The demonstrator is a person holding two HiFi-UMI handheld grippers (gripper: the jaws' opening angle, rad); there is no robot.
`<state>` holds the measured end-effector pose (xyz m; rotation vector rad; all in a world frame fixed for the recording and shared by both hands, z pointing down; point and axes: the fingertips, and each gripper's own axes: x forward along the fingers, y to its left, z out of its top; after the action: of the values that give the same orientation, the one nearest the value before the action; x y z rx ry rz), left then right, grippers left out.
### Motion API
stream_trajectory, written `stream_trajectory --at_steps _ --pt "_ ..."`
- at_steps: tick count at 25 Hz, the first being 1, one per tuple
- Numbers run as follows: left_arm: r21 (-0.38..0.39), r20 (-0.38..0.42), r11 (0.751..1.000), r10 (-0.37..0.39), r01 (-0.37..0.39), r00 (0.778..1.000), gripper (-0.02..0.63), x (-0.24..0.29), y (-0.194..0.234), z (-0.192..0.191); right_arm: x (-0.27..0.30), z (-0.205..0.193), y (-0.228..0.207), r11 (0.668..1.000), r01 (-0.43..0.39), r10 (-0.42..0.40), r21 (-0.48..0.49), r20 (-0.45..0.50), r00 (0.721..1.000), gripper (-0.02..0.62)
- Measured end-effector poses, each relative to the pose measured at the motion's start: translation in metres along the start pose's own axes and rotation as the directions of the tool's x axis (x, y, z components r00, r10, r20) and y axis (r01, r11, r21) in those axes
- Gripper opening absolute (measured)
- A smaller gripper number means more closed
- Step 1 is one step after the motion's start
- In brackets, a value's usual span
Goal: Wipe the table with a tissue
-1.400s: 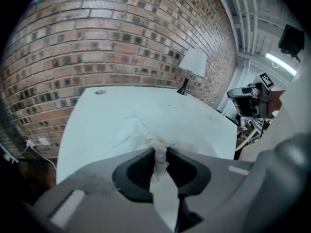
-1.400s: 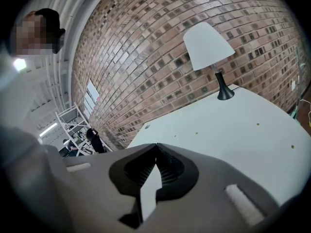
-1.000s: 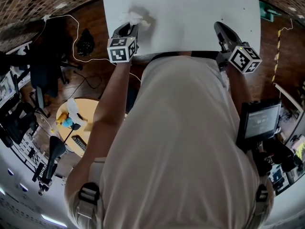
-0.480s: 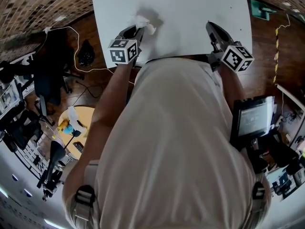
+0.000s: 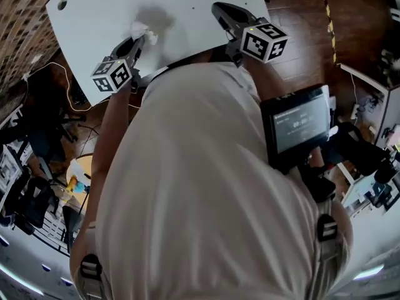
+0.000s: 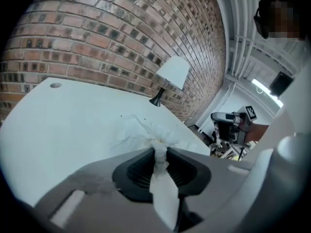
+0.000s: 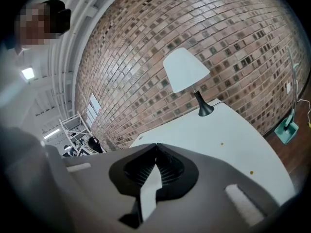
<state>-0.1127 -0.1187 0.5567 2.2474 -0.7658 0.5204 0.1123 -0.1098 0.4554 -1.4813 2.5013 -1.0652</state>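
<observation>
Pinching the soft, featherlight tissue (image 6: 146, 132) at its bunched waist, our left gripper (image 6: 159, 153) is nearly closed on it; right gripper (image 5: 220, 9), top centre, seems shut, empty.

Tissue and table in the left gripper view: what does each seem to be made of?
The tissue looks like thin, soft paper: white, finely crumpled, pinched to a narrow strip by the left gripper. The table looks hard, smooth and matte white, perhaps laminate or painted board; its even surface leaves that open.
</observation>
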Motion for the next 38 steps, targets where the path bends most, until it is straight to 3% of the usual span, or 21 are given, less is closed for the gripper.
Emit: stream_trajectory --at_steps 5,12,21,28,34,38 --pt "0.016 -0.026 1.0 0.002 -0.001 1.0 0.077 0.035 -0.047 0.003 -0.041 0.009 -0.035 1.0 -0.005 0.005 0.016 0.003 1.0 0.008" --pt "0.081 -0.058 0.996 0.024 -0.02 0.998 0.078 0.038 -0.048 -0.001 -0.038 0.003 -0.037 1.0 -0.023 0.023 0.02 0.006 1.0 0.008" --pt "0.139 -0.141 0.989 0.076 -0.056 0.987 0.08 0.07 -0.058 -0.009 -0.047 0.009 -0.069 0.999 -0.03 0.03 0.034 0.006 1.0 0.008" --pt "0.29 -0.216 0.954 0.149 -0.082 0.965 0.08 0.114 -0.071 -0.003 -0.06 0.013 -0.098 0.998 -0.042 0.042 0.055 0.003 0.999 0.008" --pt "0.344 -0.232 0.93 0.22 -0.132 0.948 0.08 0.152 -0.066 0.009 -0.079 0.028 -0.126 0.999 -0.02 0.02 0.047 0.007 1.0 0.008" --pt "0.374 -0.249 0.906 0.305 -0.199 0.919 0.08 0.168 -0.061 0.011 -0.1 0.036 -0.154 0.998 0.014 -0.015 0.059 0.016 1.0 0.008"
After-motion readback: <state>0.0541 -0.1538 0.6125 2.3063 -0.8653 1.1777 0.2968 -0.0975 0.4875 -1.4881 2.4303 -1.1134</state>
